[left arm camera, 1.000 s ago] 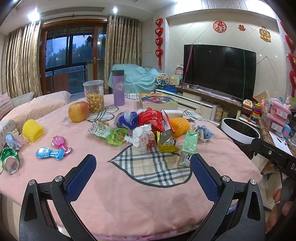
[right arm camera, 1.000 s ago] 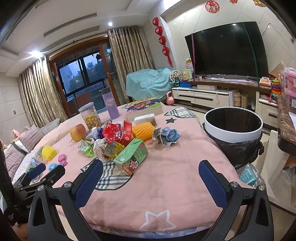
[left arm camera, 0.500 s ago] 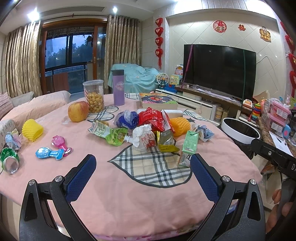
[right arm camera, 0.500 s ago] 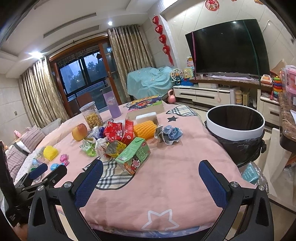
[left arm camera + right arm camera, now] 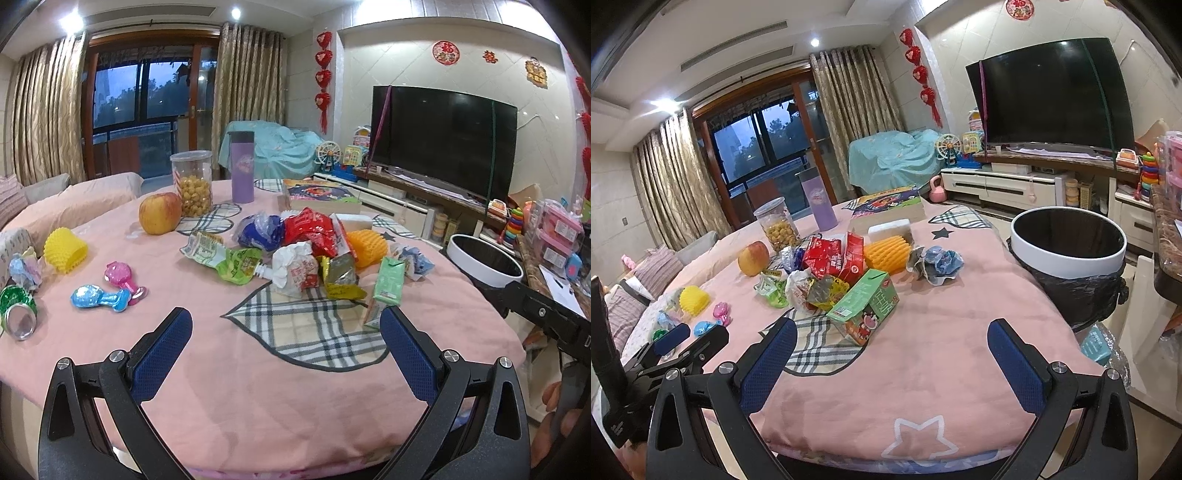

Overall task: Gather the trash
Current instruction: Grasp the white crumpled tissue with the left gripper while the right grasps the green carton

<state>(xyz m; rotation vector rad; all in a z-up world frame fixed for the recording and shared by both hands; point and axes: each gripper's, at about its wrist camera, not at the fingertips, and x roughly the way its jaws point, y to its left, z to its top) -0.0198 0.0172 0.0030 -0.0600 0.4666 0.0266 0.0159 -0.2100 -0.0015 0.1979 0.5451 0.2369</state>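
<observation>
trash (image 5: 310, 254) is piled in the middle of the table (image 5: 258, 398), on a pink cloth. in the pile a red bag (image 5: 314, 229), a blue bag (image 5: 258, 230), a white wrapper (image 5: 293, 266), a green pouch (image 5: 236, 264) and a gold wrapper (image 5: 340, 277) are seen, all touching. a green carton (image 5: 866, 306) is lying on its side at the near edge of the pile. an orange net (image 5: 886, 253) is found just behind the pile, and a crumpled blue paper (image 5: 938, 264) is set beside it, toward the bin (image 5: 1067, 254). the bin is placed just off the table's right edge, lined with a black bag.

an apple (image 5: 159, 213), a jar (image 5: 192, 182) and a purple cup (image 5: 242, 168) are seen at the far side. a yellow net (image 5: 65, 250), a pink toy (image 5: 120, 277), a blue toy (image 5: 98, 297) and a can (image 5: 18, 317) are spread on the left, well apart from the pile.

left gripper (image 5: 286, 350) is held wide open over the near edge of the table, with nothing between its blue pads (image 5: 162, 354). right gripper (image 5: 892, 363) is held wide open too, empty, near the carton but not touching it.
</observation>
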